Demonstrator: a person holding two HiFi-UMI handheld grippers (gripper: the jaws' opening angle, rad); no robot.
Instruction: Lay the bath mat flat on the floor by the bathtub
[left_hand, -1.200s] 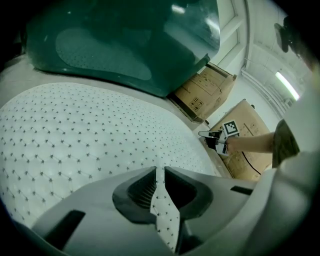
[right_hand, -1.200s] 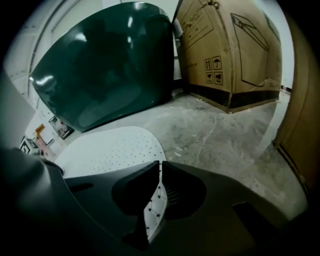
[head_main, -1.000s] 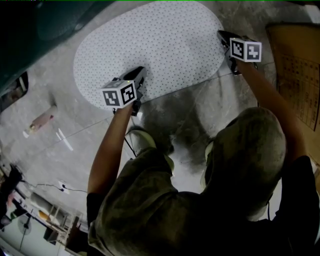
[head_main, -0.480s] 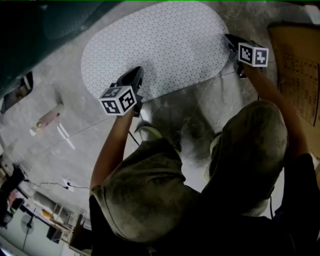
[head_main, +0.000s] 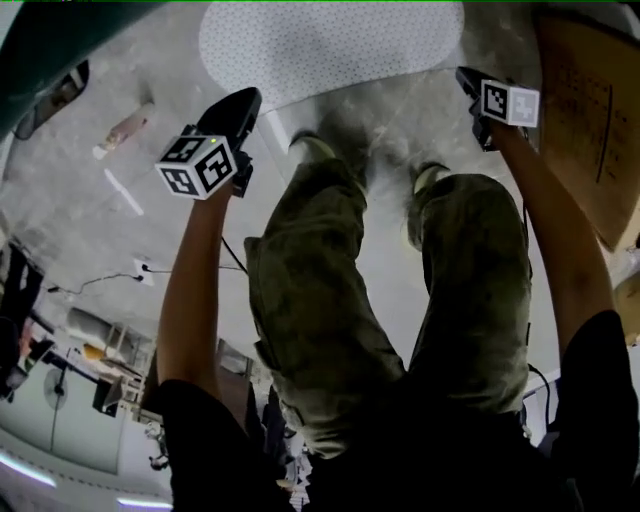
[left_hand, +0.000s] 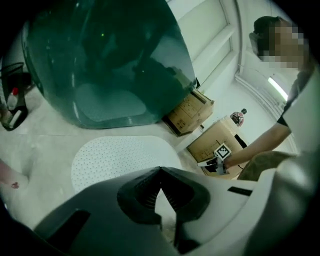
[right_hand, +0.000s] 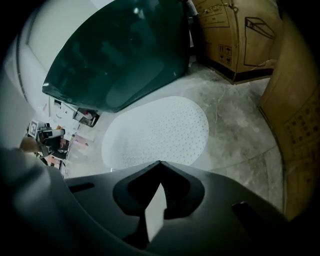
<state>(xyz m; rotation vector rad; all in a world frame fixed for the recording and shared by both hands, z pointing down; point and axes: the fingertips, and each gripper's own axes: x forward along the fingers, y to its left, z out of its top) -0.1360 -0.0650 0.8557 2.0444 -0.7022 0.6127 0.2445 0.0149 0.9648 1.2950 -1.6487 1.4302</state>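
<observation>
The white dotted oval bath mat (head_main: 330, 45) lies flat on the grey floor beside the dark green bathtub (left_hand: 105, 65). The left gripper view shows the bath mat (left_hand: 120, 155) below, and the right gripper view shows the bath mat (right_hand: 160, 130) with the bathtub (right_hand: 120, 55) behind it. My left gripper (head_main: 243, 97) hangs in the air to the left of the mat's near edge, shut and empty, jaw tips meeting. At the mat's right, raised off the floor, my right gripper (head_main: 466, 76) is also shut on nothing. Neither touches the mat.
Brown cardboard boxes (head_main: 590, 120) stand at the right, close to the mat's end. A pale bottle (head_main: 125, 128) lies on the floor at the left, with a cable and socket (head_main: 145, 270) nearer. The person's shoes (head_main: 315, 148) stand just short of the mat.
Both grippers have lifted away from the mat's near edge, and the left one has closed. The person has risen, so the mat sits farther up in the head view.
</observation>
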